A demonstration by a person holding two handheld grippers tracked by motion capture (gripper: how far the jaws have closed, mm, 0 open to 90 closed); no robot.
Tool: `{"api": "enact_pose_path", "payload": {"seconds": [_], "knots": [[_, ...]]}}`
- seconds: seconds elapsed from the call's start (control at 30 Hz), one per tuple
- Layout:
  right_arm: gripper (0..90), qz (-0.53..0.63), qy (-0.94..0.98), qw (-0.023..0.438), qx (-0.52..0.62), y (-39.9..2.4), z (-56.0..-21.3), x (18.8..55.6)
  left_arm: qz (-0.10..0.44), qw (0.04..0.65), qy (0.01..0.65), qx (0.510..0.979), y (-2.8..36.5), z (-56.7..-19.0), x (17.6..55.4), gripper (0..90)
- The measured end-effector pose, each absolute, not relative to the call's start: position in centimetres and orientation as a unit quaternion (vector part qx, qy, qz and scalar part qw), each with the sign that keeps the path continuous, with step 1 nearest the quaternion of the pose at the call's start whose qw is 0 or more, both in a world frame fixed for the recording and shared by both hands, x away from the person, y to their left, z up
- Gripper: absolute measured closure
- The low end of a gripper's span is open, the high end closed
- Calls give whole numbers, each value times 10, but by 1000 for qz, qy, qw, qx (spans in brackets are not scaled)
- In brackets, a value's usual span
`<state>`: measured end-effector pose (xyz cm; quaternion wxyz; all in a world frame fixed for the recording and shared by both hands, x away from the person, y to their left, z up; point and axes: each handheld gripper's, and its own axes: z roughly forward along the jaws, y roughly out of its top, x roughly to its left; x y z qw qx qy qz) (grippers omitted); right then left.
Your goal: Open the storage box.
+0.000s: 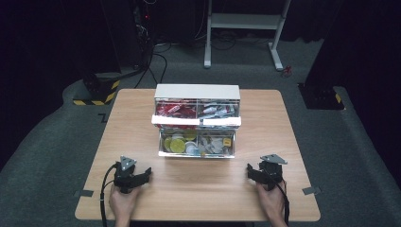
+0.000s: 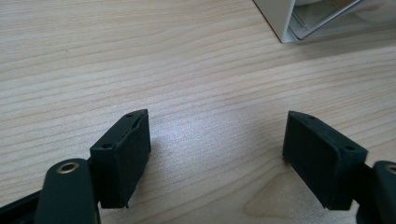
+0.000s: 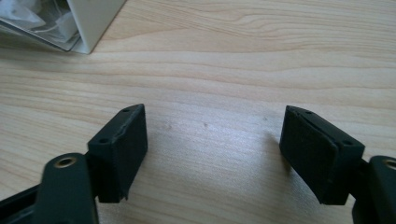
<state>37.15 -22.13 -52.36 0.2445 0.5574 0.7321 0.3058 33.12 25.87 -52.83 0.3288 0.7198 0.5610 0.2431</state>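
A white drawer cabinet (image 1: 197, 91) stands at the middle of the wooden table (image 1: 265, 118). Its upper two drawers (image 1: 196, 115) are partly pulled out and hold red and white packets. The lower drawers (image 1: 196, 143) are pulled further out and hold yellow discs and small parts. My left gripper (image 1: 147, 175) rests on the table near the front left, held by a hand, its jaws wide open with bare wood between them (image 2: 217, 140). My right gripper (image 1: 249, 171) rests at the front right, also open over bare wood (image 3: 212, 140). A cabinet corner (image 2: 285, 21) shows in the left gripper view, and another corner (image 3: 91, 23) in the right gripper view.
Bare tabletop lies between the two grippers and on both sides of the cabinet. Beyond the table are grey carpet, a white desk frame (image 1: 241, 28), black stands with yellow-black striped bases (image 1: 97, 92) and cables on the floor.
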Motion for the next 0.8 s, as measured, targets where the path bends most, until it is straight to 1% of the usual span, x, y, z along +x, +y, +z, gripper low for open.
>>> {"api": "enact_pose_path", "payload": {"seconds": [0.03, 0.2, 0.57, 0.7, 0.73, 0.77, 0.8], "knots": [[220, 306, 732, 245, 557, -221, -524, 372, 243, 329, 561, 719, 259, -528, 331, 238], [139, 298, 723, 244, 573, -223, -524, 370, 243, 329, 561, 720, 259, -528, 331, 238], [139, 297, 729, 243, 566, -220, -524, 372, 243, 328, 560, 721, 259, -528, 331, 238], [169, 299, 729, 245, 565, -219, -524, 372, 243, 328, 559, 722, 259, -528, 331, 238], [200, 299, 729, 245, 565, -218, -523, 371, 242, 330, 560, 720, 258, -528, 331, 237], [269, 300, 732, 244, 561, -216, -522, 369, 243, 330, 560, 720, 258, -528, 331, 235], [269, 300, 732, 244, 561, -216, -522, 369, 243, 329, 560, 721, 258, -528, 331, 235]]}}
